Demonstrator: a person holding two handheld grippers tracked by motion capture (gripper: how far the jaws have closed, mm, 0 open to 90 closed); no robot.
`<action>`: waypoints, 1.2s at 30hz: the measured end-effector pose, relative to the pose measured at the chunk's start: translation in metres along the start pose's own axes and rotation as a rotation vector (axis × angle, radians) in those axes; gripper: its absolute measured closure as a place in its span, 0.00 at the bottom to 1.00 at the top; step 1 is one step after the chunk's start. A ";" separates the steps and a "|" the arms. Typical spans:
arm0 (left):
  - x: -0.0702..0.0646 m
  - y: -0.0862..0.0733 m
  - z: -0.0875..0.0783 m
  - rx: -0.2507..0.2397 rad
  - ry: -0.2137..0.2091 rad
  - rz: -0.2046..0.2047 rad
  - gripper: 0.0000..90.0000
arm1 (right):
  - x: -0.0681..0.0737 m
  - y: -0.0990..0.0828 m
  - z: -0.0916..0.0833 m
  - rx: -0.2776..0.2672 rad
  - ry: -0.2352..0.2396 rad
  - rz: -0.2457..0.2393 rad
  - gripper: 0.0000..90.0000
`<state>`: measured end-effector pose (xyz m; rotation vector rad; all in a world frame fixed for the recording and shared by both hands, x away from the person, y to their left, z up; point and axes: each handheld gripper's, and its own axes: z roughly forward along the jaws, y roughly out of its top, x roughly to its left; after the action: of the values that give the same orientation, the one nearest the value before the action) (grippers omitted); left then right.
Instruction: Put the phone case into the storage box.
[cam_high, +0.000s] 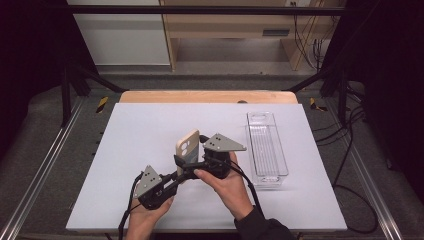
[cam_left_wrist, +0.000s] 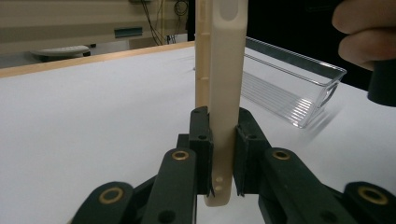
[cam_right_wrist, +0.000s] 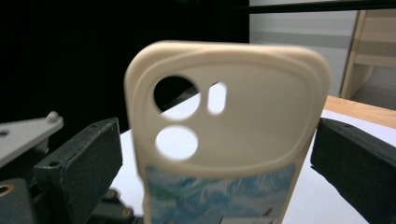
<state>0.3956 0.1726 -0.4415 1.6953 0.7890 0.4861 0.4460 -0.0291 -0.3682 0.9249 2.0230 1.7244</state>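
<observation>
A cream phone case (cam_high: 187, 147) stands upright above the white table mat, camera cut-outs at the top. My left gripper (cam_high: 181, 166) comes up from the lower left and is shut on the case's lower end. In the left gripper view, the case (cam_left_wrist: 223, 84) shows edge-on, pinched between both black pads (cam_left_wrist: 201, 140). My right gripper (cam_high: 198, 158) reaches in from the right and is open. In the right gripper view, its jaws stand to either side of the case (cam_right_wrist: 243, 121), with a strip of table visible at the left jaw. A blue wave picture (cam_right_wrist: 215, 196) covers the case's lower part.
A clear plastic tray (cam_high: 252, 150) lies lengthwise on the right of the white mat (cam_high: 140, 130), close to the right hand; its wall (cam_left_wrist: 299, 70) also shows in the left gripper view. The table's wooden far edge (cam_high: 207, 96) lies beyond the mat.
</observation>
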 end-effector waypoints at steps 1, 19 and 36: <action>0.000 0.000 0.000 -0.001 -0.001 -0.001 0.89 | 0.000 0.000 0.000 0.000 0.000 0.000 0.03; -0.002 -0.002 0.003 0.011 -0.013 -0.014 0.89 | -0.004 0.006 0.003 -0.020 -0.009 0.039 0.11; 0.004 -0.002 0.004 -0.014 0.017 0.003 0.73 | -0.008 0.014 0.012 0.060 -0.075 0.052 0.13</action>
<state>0.4005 0.1726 -0.4452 1.6819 0.7942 0.5079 0.4633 -0.0242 -0.3584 1.0538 2.0296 1.6380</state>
